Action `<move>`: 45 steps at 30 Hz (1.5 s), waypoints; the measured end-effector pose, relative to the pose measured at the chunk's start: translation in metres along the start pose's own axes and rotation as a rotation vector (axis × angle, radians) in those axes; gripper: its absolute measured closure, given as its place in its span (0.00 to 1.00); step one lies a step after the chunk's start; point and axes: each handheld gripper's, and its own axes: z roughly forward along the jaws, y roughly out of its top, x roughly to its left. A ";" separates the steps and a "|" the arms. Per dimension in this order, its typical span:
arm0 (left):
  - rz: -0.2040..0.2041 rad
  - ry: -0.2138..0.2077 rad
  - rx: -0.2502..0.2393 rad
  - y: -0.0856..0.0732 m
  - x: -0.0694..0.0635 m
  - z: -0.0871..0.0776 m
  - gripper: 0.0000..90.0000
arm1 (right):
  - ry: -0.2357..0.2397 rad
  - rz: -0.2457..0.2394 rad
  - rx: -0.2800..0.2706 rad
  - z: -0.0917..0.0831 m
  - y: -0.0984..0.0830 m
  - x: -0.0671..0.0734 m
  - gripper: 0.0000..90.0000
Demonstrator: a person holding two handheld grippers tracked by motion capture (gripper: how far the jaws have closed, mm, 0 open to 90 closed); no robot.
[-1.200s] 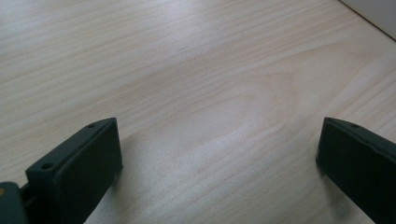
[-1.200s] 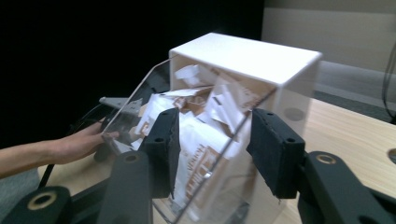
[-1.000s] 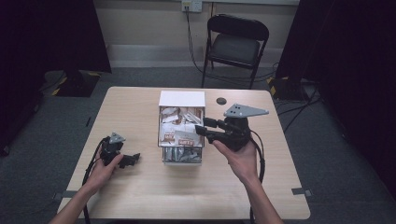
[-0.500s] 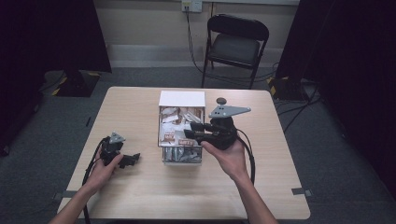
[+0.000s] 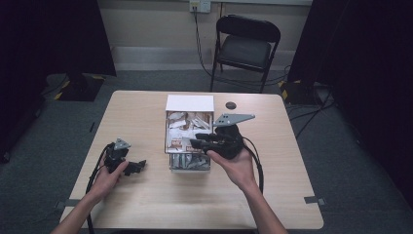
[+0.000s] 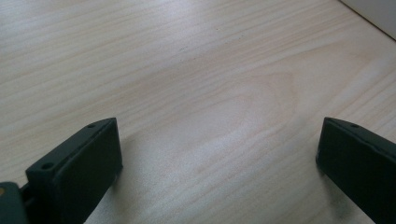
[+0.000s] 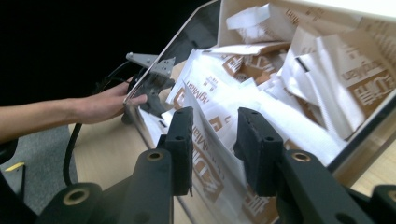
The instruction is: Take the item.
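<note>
Since the earlier frame, the right gripper [image 5: 197, 143] has come down and leftward into the clear box [image 5: 190, 168] at the middle of the table [image 5: 146, 204], and its jaws have just been closing with a white-and-brown paper sachet [image 7: 212, 140] standing between them. From the right gripper view, the two black pads flank that sachet with a narrow gap on either side; whether they already press on the paper cannot be told. The sachet stands upright among many like packets [image 7: 327, 79] piled loosely inside the box, near its front transparent wall. From the high view, the box's white lid [image 5: 190, 103] stands open at the far end, and a small dark disc [image 5: 231, 105] lies on the table just beyond it. The left gripper [image 5: 139, 167] rests on the table well apart from the box, held in the left hand [image 5: 104, 178]; its jaws are spread wide over bare wood, with nothing between them.
</note>
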 end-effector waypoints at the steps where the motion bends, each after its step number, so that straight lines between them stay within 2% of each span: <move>1: 0.000 0.000 0.000 0.000 0.000 0.000 0.00 | 0.002 -0.004 0.006 0.000 0.000 0.001 0.75; 8: 0.006 0.002 0.003 0.000 0.000 0.000 0.00 | 0.010 -0.007 0.031 0.004 -0.002 0.002 0.83; 12: 0.000 0.000 0.000 0.000 0.000 0.000 0.00 | 0.019 -0.006 0.018 0.002 -0.003 0.002 0.92; 20: 0.007 0.001 0.004 0.000 0.000 0.000 0.00 | 0.022 0.005 0.011 0.003 -0.004 -0.001 0.97; 45: 0.007 0.002 0.004 0.000 0.000 0.000 0.00 | 0.017 0.000 -0.044 -0.005 0.000 0.002 1.00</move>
